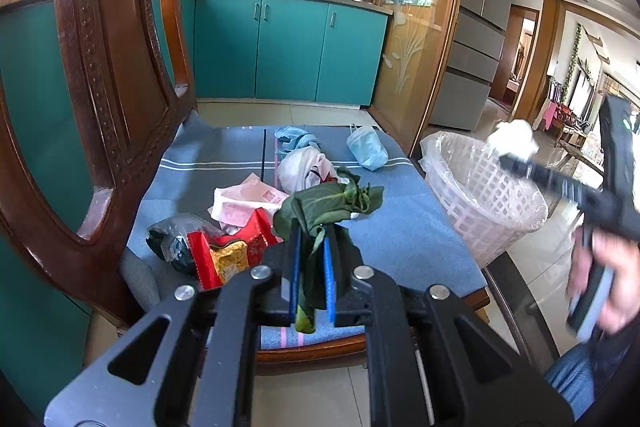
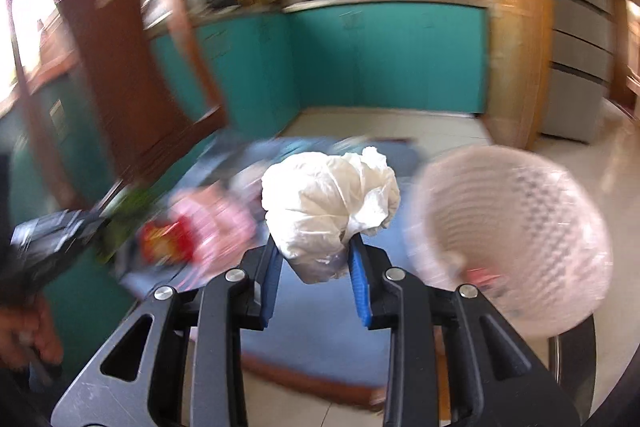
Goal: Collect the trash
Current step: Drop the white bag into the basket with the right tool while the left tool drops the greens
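Right claw [image 2: 314,247], partly closed, pinches a crumpled white tissue wad [image 2: 332,199] between its blue pads. A lined white basket [image 2: 516,227] sits just to that claw's right, beside the chair [image 1: 400,227], so the right hand is nearer it. Left claw [image 1: 313,267], nearly shut, grips a green leafy stalk [image 1: 320,223] lengthwise above wrappers [image 1: 236,251] and a face mask [image 1: 366,149] on the blue seat.

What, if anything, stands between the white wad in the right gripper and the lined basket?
Nothing visible does. The right gripper holds the white wad in the air beside the basket, whose lined mouth is open. The left gripper, holding the leafy stalk, stays over the chair cushion, clear of that path.
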`<state>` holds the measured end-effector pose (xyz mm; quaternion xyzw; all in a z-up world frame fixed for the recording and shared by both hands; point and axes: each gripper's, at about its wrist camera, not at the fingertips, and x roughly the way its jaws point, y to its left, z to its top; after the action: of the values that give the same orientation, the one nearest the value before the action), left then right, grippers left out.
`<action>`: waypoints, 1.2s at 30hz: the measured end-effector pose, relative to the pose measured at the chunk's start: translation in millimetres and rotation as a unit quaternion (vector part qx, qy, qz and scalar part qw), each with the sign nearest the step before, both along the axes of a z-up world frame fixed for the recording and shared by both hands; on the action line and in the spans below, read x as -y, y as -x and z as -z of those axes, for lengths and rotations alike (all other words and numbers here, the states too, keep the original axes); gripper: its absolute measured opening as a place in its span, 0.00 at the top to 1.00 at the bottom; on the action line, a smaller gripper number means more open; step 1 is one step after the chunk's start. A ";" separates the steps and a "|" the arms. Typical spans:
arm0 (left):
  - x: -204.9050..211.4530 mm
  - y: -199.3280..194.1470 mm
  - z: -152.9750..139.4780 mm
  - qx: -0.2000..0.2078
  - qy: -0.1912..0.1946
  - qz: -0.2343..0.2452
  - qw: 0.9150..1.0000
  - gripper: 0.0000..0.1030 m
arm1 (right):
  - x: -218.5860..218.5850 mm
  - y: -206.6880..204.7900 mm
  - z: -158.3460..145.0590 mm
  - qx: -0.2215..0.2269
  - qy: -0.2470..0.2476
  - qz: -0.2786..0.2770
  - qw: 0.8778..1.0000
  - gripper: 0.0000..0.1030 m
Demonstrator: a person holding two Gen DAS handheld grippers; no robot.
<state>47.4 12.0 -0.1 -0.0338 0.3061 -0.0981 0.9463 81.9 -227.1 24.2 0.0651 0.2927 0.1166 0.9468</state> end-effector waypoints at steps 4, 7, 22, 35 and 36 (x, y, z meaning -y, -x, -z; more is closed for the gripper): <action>4.9 -1.6 2.4 -0.003 -0.003 0.005 1.000 0.89 | 55.5 -23.4 6.7 -0.020 -0.023 0.076 0.997 0.37; 13.4 -4.2 3.6 -0.005 -0.004 0.015 1.000 0.89 | 85.3 -14.4 3.1 -0.021 -0.058 0.128 0.990 0.21; 226.0 -86.1 -27.3 -0.004 0.036 0.190 0.981 0.63 | 152.7 33.8 -17.0 0.068 -0.149 0.264 0.951 0.08; 124.6 -42.4 -25.6 0.029 -0.051 0.048 0.997 0.05 | 117.0 18.6 -16.3 0.048 -0.102 0.190 0.975 0.08; 110.6 -35.1 -27.3 0.034 -0.057 0.033 0.997 0.04 | 101.0 17.0 -16.6 0.045 -0.087 0.169 0.981 0.08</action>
<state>82.5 -98.6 27.2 0.0338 0.2796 -0.1126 0.9529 64.8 -328.2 40.8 0.1905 0.2232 -0.0168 0.9558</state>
